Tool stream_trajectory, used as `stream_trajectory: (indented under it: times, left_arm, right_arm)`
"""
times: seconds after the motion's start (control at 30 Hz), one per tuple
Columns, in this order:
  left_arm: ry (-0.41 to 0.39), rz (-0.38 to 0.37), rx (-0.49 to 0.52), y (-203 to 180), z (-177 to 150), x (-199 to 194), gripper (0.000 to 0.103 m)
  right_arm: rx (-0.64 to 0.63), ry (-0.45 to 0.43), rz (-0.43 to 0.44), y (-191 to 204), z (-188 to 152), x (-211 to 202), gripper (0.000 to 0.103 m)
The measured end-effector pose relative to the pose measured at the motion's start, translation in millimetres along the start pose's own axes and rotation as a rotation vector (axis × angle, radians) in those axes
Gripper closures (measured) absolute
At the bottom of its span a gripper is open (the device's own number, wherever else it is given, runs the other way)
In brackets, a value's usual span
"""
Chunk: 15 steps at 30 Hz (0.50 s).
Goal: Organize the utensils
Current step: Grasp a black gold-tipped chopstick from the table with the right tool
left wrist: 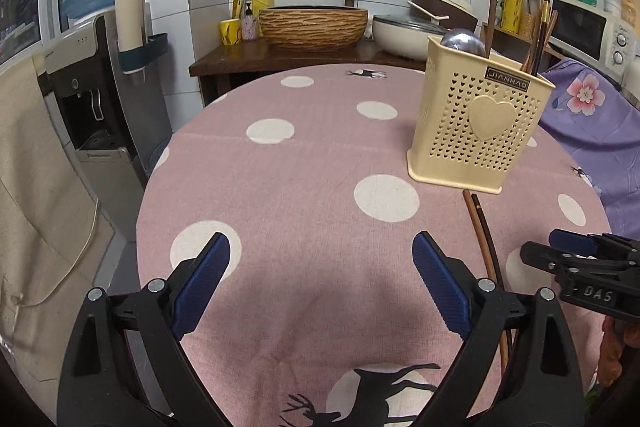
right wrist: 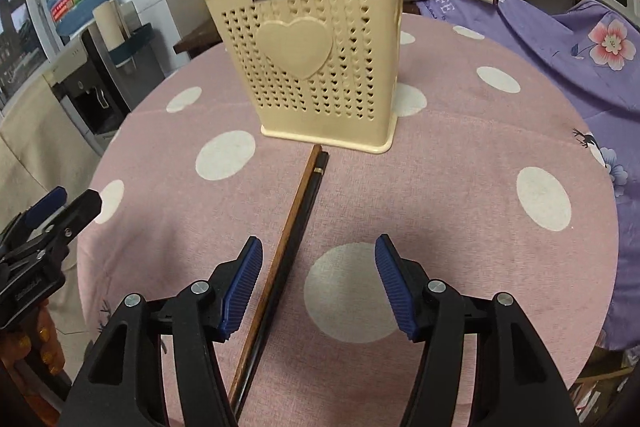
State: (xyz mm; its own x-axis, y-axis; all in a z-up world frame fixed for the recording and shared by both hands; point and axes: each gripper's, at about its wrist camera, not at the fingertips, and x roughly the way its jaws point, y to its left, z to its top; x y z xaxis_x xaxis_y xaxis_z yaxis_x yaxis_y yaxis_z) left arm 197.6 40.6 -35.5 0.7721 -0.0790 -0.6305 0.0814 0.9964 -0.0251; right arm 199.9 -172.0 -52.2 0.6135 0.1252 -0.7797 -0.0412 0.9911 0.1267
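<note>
Left wrist view: left gripper (left wrist: 321,259) spread wide, nothing between its pads, hovering over bare pink dotted tablecloth (left wrist: 312,155). Cream holder (left wrist: 480,123) stands far right, already with spoon (left wrist: 464,42) and sticks in it. Two chopsticks (left wrist: 484,239) lie flat on the cloth, running from the holder's base toward the near edge. Right gripper (left wrist: 576,247) sits at right, near them

Right wrist view: right gripper (right wrist: 319,267) spread about halfway, empty, chopsticks (right wrist: 296,223) on the cloth under its left pad (right wrist: 244,283), holder (right wrist: 308,59) just beyond their far tips. To grab well I'd shift left to centre both sticks, come down low, then close across the pair mid-length so neither rolls out
</note>
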Motion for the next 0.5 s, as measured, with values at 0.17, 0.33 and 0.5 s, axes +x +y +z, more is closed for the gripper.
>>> stream_trajectory:
  times: [0.17,0.33,0.5]
  left_arm:
    - [0.016,-0.01,-0.002,-1.6,-3.7,2.2,0.012]
    - [0.025,-0.01,0.005,-3.6,-4.6,3.2,0.012]
    - [0.025,-0.012,0.001,-3.7,-3.7,2.5,0.012]
  right_arm:
    - [-0.04,0.062,-0.095,13.1,-4.9,21.0,0.046]
    - [-0.022,0.084,-0.132,10.8,-7.5,27.1,0.045]
    - [-0.005,0.102,-0.153,3.4,-2.3,28.6,0.045]
